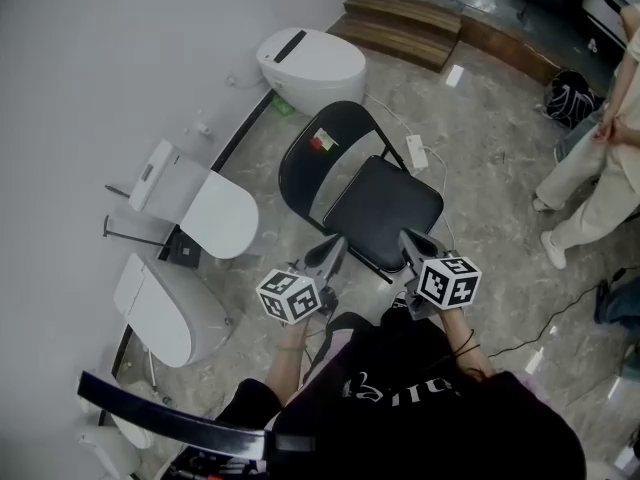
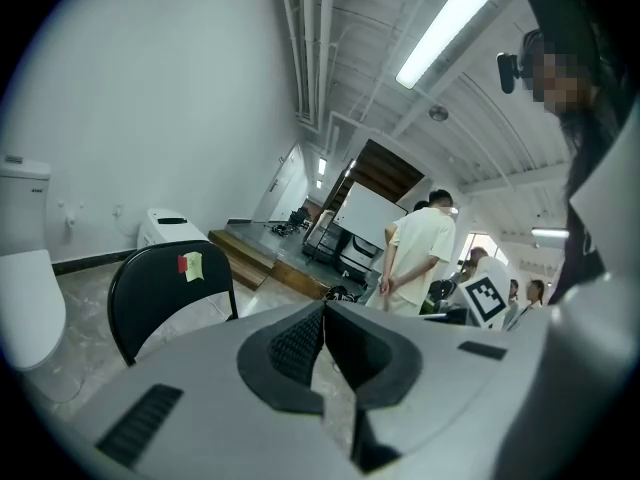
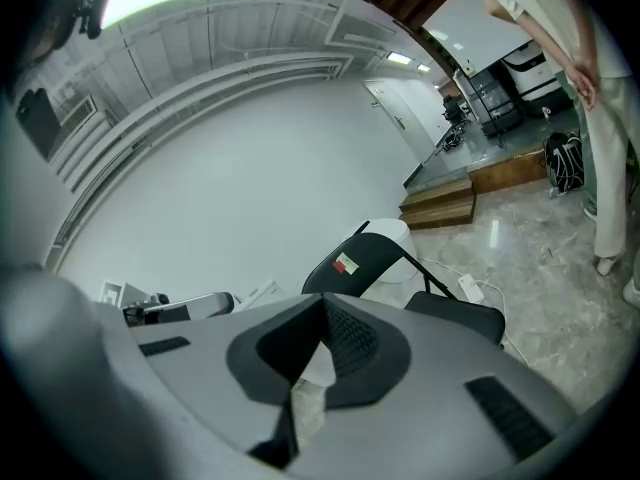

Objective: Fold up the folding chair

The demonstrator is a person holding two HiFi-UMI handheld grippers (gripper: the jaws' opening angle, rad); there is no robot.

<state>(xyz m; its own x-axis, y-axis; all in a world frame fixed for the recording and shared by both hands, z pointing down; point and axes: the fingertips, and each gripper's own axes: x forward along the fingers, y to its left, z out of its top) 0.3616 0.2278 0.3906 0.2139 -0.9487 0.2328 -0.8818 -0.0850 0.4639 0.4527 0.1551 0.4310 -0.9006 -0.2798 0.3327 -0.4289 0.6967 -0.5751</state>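
**A:** Where do the two claws stand?

**B:** Nearest the person, the left claw [image 1: 337,241] and the right claw [image 1: 406,235] are side by side, pointing away from the body and slightly down. Each is clenched, pads pressed together with nothing between them.

**A:** And the folding chair?

**B:** The folding chair [image 1: 380,208] is just beyond their tips, standing open on the marbled floor [image 1: 480,168]. Whether either claw touches its near edge cannot be told.

**A:** Which way does it point?

**B:** The seat lies flat with its front edge toward the person, and the backrest [image 1: 345,128] rises on the far side. In the head view the line from backrest to seat front runs diagonally, upper left to lower right. A red and pale sticker [image 1: 322,141] sits on the backrest's face toward the person.

**A:** Anything that holds something?

**B:** To the left, two white toilets [image 1: 215,213] stand along the wall [image 1: 100,48]. A third toilet [image 1: 310,63] is behind the chair. Their lids are down, so the bowls are hidden. A white power strip [image 1: 417,151] lies on the floor just beside the chair's far side.

**A:** Farther off?

**B:** A wooden step [image 1: 400,18] runs across the far end. Near it sits a black bag [image 1: 572,98], its contents out of sight. A bystander [image 1: 600,168] in pale clothes stands at the right edge.
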